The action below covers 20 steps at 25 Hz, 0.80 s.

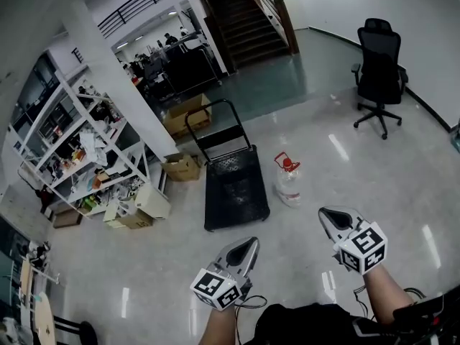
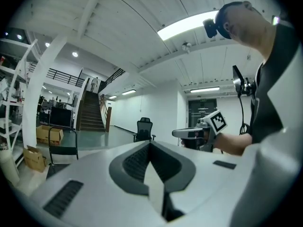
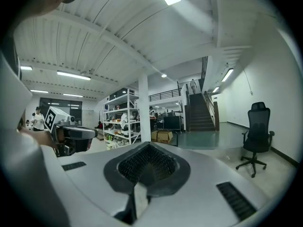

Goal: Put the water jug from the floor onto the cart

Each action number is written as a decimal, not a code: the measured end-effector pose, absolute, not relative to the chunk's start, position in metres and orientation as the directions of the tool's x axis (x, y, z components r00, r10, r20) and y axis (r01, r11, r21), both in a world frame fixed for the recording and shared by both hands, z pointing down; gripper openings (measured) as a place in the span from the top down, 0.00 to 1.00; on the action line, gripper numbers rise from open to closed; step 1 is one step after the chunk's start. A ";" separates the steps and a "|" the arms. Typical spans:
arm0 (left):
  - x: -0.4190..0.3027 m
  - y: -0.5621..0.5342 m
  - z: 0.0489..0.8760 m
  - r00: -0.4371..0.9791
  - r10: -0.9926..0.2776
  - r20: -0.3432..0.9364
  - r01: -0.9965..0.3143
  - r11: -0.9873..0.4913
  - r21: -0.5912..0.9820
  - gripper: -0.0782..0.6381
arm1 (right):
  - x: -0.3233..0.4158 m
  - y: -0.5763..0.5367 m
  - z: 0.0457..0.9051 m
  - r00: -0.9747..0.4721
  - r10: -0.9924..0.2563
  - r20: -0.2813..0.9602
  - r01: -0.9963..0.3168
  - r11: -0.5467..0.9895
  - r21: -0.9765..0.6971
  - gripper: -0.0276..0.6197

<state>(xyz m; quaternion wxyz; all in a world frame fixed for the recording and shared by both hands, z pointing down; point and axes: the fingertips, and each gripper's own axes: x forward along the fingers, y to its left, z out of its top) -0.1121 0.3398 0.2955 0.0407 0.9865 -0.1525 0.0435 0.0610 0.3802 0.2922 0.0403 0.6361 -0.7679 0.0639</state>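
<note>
step: approach, jug not yet grasped
water jug [image 1: 288, 181]: upright on the floor [image 1: 352, 164], frame centre, just right of the cart [image 1: 235, 185]
left gripper [image 1: 251, 242]: fingers together, empty
right gripper [image 1: 328, 213]: fingers together, empty
how: i'd spread the fingers first, take the red handle, steady the body, lift level
count: one jug, one cart, two grippers

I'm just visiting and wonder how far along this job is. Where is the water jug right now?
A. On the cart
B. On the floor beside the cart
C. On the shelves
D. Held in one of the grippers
B: the water jug stands upright on the floor, just to the right of the black cart in the head view.
</note>
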 end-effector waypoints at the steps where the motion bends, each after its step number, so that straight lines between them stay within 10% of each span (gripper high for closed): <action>1: -0.105 0.330 0.298 0.950 -0.296 0.103 -0.304 -0.950 0.073 0.90 | 0.066 0.370 0.293 -0.192 -0.971 0.145 -0.981 0.187 -0.046 0.96; 20: -0.049 0.032 0.311 0.969 -0.247 0.022 -0.247 -0.962 0.117 0.90 | 0.117 0.071 0.304 -0.122 -0.977 0.177 -0.992 0.120 -0.026 0.96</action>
